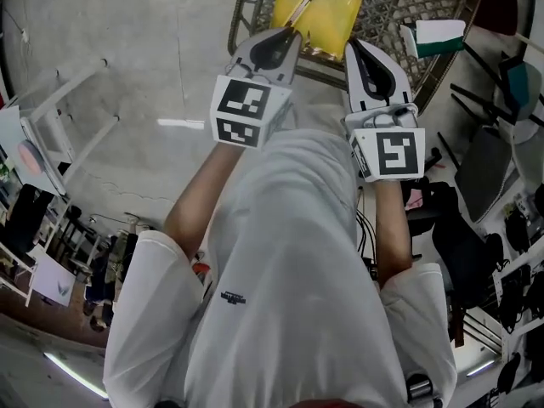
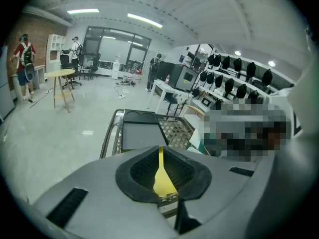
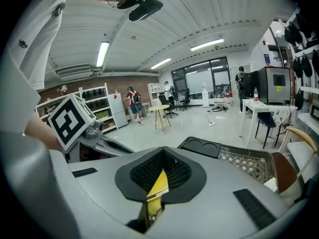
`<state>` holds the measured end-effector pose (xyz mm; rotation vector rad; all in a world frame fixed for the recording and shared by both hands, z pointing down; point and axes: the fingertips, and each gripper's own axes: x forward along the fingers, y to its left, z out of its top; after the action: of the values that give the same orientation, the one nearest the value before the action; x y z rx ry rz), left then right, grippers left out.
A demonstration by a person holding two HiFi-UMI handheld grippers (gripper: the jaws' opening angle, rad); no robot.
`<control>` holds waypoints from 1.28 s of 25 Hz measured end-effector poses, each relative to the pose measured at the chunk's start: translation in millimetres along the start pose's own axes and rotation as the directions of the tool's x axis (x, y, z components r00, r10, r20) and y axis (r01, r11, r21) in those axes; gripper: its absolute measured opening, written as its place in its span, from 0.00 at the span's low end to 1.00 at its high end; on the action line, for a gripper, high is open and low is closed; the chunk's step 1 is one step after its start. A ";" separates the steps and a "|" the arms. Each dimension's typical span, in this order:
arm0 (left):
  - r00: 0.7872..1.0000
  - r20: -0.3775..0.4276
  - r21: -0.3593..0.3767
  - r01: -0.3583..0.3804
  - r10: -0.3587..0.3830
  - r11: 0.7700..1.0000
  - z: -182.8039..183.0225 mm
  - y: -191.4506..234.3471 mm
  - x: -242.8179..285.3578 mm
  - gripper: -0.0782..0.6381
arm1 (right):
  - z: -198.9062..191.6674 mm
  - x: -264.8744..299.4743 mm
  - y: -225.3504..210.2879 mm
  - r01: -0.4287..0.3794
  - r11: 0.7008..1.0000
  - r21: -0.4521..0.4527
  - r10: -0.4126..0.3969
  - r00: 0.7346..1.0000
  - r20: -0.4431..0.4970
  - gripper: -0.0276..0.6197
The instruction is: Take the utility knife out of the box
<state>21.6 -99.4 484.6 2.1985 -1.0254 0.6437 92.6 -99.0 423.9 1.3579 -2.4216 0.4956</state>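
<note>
A yellow box [image 1: 321, 7] stands open in a wire-mesh cart [image 1: 412, 2] in front of me. A slim tan-handled tool, likely the utility knife [image 1: 299, 8], leans inside the box at its left side. My left gripper [image 1: 289, 32] hangs just over the box's near left edge, jaws together, tips close to the tool. My right gripper [image 1: 354, 48] hovers beside the box's near right corner, also closed and holding nothing. In the left gripper view the closed left gripper [image 2: 160, 149] shows only yellow behind its pads. The right gripper [image 3: 163, 149] in its own view looks the same.
The cart carries a grey tray [image 2: 142, 133] and mesh panels [image 3: 246, 164]. A green-and-white item [image 1: 438, 36] lies on its right. Dark chairs [image 1: 484, 172] crowd the right side. A round table [image 2: 62, 75] and people [image 2: 24, 59] stand far off on the open floor.
</note>
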 end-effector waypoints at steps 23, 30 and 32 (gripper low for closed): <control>0.963 -0.256 0.002 -0.091 0.089 0.996 -84.6 34.5 119.7 0.34 | -62.1 44.7 -53.0 -0.023 0.996 0.089 0.029 0.998 -0.062 0.04; 0.933 -0.337 0.042 -0.120 0.127 0.992 -105.1 47.8 145.5 0.35 | -82.3 53.5 -59.2 -0.024 0.991 0.132 0.035 0.996 -0.086 0.04; 0.925 -0.354 0.042 -0.133 0.139 0.990 -108.6 51.7 150.7 0.36 | -86.3 54.9 -61.1 -0.024 0.990 0.138 0.037 0.995 -0.092 0.04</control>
<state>49.8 -123.4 673.9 1.9377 -0.9849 1.0743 127.1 -131.5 533.2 1.3211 -2.3725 0.7297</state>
